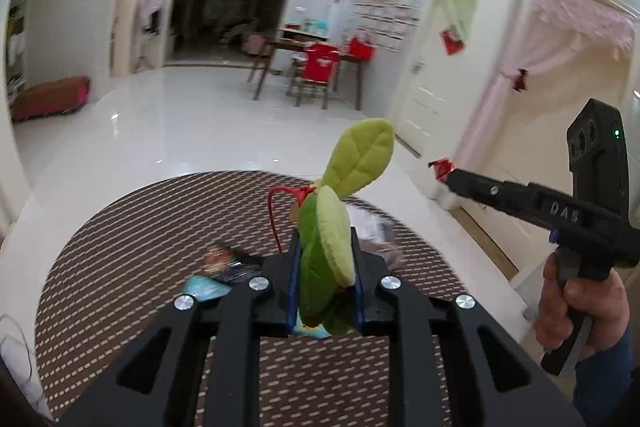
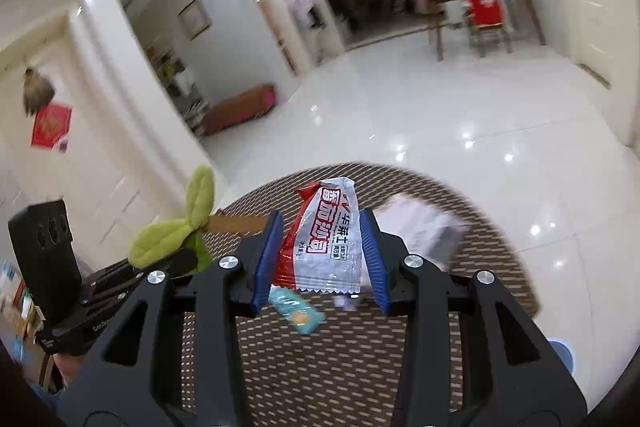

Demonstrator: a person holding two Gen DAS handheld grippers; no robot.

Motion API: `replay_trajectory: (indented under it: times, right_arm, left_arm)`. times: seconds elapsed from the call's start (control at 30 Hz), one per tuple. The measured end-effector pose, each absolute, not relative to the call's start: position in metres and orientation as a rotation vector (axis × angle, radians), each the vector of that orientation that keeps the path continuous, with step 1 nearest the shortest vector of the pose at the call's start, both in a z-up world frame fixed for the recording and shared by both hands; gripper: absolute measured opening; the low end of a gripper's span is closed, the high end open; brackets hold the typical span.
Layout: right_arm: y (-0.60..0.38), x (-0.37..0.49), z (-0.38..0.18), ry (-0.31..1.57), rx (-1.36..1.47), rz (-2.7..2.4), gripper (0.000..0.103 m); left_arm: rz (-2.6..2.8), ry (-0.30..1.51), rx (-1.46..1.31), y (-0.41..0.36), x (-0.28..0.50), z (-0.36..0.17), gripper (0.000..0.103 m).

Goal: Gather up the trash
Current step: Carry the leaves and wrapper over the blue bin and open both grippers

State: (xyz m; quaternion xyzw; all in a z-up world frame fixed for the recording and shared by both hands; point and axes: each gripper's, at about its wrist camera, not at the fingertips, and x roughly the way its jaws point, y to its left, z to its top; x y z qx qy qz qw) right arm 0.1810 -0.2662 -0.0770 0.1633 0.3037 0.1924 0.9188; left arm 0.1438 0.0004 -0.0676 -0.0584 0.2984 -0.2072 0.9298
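Left gripper (image 1: 325, 281): clamped on green plush leaf (image 1: 340, 211), frame centre. Right gripper (image 2: 320, 251): clamped on red-white sauce sachet (image 2: 322, 239) with Chinese print; body marked "DAS".

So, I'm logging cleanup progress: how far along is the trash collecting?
Nothing visibly binned yet. In hand: left gripper clamps the green plush leaf; right gripper clamps the ketchup sachet. Left on the round table: teal wrapper, dark wrapper, clear bag.
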Motion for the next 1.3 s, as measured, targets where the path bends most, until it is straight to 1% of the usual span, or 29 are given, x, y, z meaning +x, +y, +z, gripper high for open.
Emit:
replay_trajectory:
  times: [0.13, 0.27, 0.53, 0.73, 0.83, 0.93, 1.1, 1.17, 1.2, 1.23, 1.27, 1.3]
  right_arm:
    - [-0.325, 0.159, -0.069, 0.583, 0.383, 0.299, 0.039]
    - [-0.392, 0.131, -0.073, 0.561, 0.437, 0.179, 0.039]
    - [-0.497, 0.086, -0.12, 0.608, 0.56, -0.032, 0.039]
    - [-0.546, 0.067, -0.172, 0.688, 0.652, -0.131, 0.039]
    - [-0.565, 0.063, -0.2, 0.737, 0.707, -0.165, 0.039]
    - [-0.58, 0.06, -0.221, 0.775, 0.749, -0.187, 0.039]
    - [-0.595, 0.054, -0.246, 0.813, 0.817, -0.21, 0.04]
    - [-0.6, 0.05, -0.255, 0.831, 0.841, -0.22, 0.043]
    - [-0.605, 0.049, -0.258, 0.835, 0.854, -0.228, 0.048]
    - [-0.604, 0.048, -0.262, 0.838, 0.869, -0.235, 0.059]
    - [-0.608, 0.045, -0.266, 0.839, 0.89, -0.242, 0.07]
    - [-0.611, 0.043, -0.269, 0.841, 0.907, -0.251, 0.075]
  left_arm:
    - [-0.501, 0.606, -0.079, -0.046, 0.144, -0.059, 0.02]
    - [-0.601, 0.616, -0.046, -0.1, 0.141, -0.055, 0.02]
    - [-0.775, 0.68, 0.035, -0.205, 0.134, -0.071, 0.02]
    - [-0.874, 0.803, 0.108, -0.274, 0.138, -0.105, 0.02]
    - [-0.898, 0.909, 0.153, -0.311, 0.147, -0.135, 0.02]
    - [-0.905, 0.994, 0.198, -0.343, 0.152, -0.161, 0.02]
    - [-0.923, 1.087, 0.284, -0.388, 0.152, -0.193, 0.02]
    - [-0.936, 1.12, 0.322, -0.405, 0.153, -0.205, 0.021]
    - [-0.937, 1.138, 0.34, -0.413, 0.154, -0.211, 0.024]
    - [-0.929, 1.162, 0.367, -0.421, 0.156, -0.22, 0.036]
    - [-0.919, 1.18, 0.389, -0.427, 0.157, -0.226, 0.046]
    - [-0.908, 1.184, 0.401, -0.432, 0.159, -0.231, 0.065]
